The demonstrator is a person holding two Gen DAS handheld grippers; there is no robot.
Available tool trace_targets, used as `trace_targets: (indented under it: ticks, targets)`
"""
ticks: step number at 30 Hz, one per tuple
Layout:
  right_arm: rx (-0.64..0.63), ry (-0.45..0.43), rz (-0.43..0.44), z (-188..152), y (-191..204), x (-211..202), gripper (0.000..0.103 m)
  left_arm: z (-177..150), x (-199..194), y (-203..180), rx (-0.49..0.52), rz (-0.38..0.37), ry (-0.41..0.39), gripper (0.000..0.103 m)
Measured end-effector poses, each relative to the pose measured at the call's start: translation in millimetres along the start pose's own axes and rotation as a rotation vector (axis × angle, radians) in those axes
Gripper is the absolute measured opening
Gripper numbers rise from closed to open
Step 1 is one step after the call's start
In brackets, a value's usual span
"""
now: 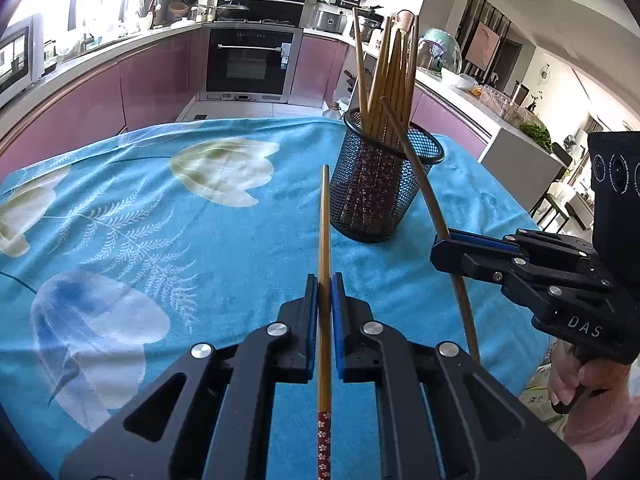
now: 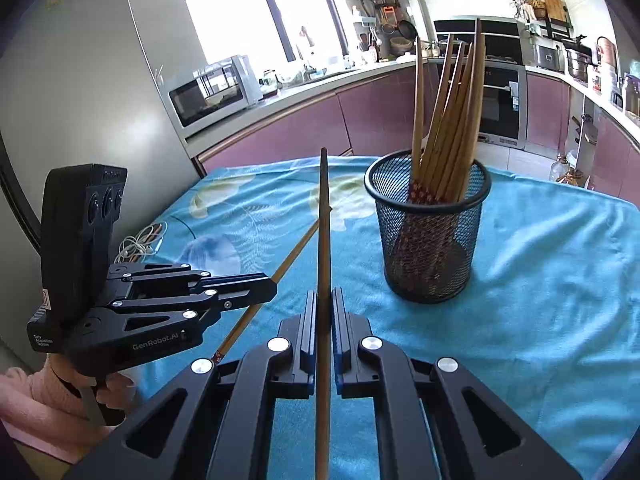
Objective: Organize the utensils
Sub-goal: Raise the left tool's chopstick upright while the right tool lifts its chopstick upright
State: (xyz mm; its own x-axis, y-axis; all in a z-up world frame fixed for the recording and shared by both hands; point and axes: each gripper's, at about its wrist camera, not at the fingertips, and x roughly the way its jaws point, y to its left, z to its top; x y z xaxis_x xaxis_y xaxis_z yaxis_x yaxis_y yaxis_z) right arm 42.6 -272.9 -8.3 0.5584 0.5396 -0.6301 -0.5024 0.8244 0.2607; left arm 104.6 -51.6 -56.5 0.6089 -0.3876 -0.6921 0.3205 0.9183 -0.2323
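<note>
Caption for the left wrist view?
Left hand-held gripper shut on a chopstick, mesh holder of chopsticks ahead on blue cloth.

The left tool [image 1: 325, 280] grips one chopstick [image 1: 324, 240]. Ahead to its right stands the mesh cup [image 1: 384, 184]; the right tool [image 1: 440, 246] grips another chopstick [image 1: 424, 184] beside it.
</note>
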Motion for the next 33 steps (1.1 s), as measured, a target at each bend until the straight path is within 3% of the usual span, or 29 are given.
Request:
trace_targets:
  ticks: [33]
  targets:
    - [0.008,-0.16,-0.006,27.3,-11.2,-39.6,0.006,23.3,-54.4,-15.3,0.014,-0.114,-0.132,0.007]
